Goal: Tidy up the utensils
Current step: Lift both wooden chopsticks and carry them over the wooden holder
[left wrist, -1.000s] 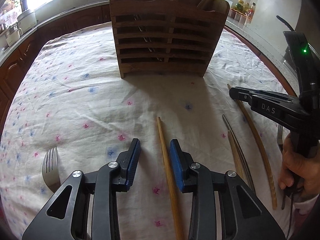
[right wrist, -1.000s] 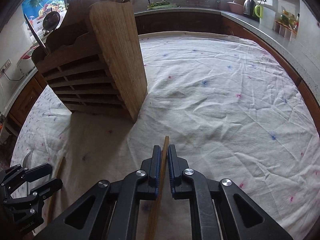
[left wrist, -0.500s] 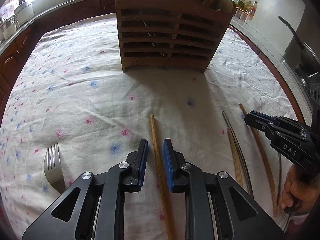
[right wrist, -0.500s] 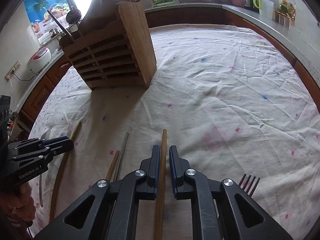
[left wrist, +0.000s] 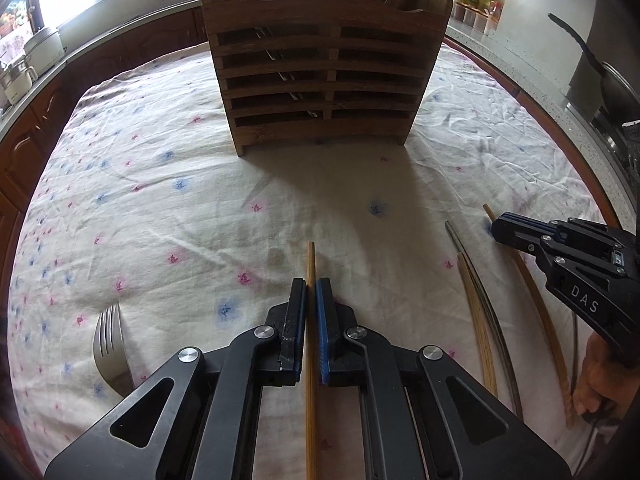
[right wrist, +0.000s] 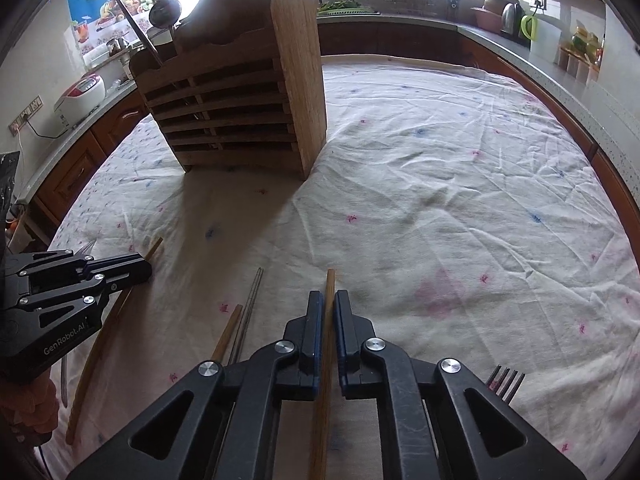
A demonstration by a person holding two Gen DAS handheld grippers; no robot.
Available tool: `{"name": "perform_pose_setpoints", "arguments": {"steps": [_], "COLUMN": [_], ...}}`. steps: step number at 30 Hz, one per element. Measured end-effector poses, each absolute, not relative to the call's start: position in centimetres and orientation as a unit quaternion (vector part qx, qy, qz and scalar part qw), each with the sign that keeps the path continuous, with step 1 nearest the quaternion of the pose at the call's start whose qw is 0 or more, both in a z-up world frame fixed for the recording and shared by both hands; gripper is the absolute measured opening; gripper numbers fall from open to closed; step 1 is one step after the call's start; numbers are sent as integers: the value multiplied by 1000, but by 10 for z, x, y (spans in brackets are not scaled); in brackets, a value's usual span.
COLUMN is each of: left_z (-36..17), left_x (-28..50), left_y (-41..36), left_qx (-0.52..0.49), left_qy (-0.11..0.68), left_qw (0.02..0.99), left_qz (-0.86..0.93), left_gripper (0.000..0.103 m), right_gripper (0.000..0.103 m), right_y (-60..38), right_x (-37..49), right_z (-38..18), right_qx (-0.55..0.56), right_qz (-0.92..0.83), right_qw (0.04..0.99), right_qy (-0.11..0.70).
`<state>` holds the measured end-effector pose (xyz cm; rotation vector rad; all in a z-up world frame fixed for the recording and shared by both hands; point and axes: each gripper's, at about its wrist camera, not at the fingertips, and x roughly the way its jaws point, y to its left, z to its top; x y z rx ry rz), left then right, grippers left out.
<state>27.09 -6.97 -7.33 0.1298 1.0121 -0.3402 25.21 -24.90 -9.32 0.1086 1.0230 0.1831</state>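
Observation:
My left gripper [left wrist: 311,292] is shut on a wooden chopstick [left wrist: 310,264], low over the flowered tablecloth. My right gripper [right wrist: 329,300] is shut on another wooden chopstick [right wrist: 329,284], also low over the cloth. The slatted wooden utensil holder [left wrist: 324,80] stands at the back, with chopsticks and metal utensils in it; it also shows in the right wrist view [right wrist: 240,112]. Loose on the cloth lie a wooden chopstick [left wrist: 476,312] and a metal chopstick [left wrist: 486,292] between the grippers. A fork [left wrist: 110,348] lies left of my left gripper, another fork [right wrist: 506,382] right of my right gripper.
The right gripper [left wrist: 520,232] shows at the right in the left wrist view, the left gripper [right wrist: 120,266] at the left in the right wrist view. Kitchen counters [right wrist: 560,80] with appliances ring the round table [left wrist: 568,152]. A frying pan [left wrist: 612,84] sits to the right.
My left gripper has closed from open onto the chopstick between its fingers. My right gripper, still shut on its chopstick, has come down and back toward the table's front.

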Motion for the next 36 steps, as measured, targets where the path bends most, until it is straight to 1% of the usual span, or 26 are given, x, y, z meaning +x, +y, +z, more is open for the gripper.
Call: {"name": "perform_pose_setpoints", "arguments": {"steps": [5,14,28,36], "left_z": [-55,-6,65,87], "left_x": [257,226,178,167], "left_y": [-55,-25,5,16], "left_qx": [26,-35,-67,-77], "left_qy": [468,428,349,313], "left_qw": [866,882,910,923], "left_qz": [-173,-195,-212,-211], "left_gripper": [4,4,4,4], "right_gripper": [5,5,5,5], "right_y": [-257,-264,-268,-273], "right_x": [240,211,168,161], "right_z": [-73,-18,62,85], "right_qx": [83,118,126,126], "right_qz": [96,114,125,119], "right_qw": [874,898,933,945], "right_qy": [469,409,312,277]}}
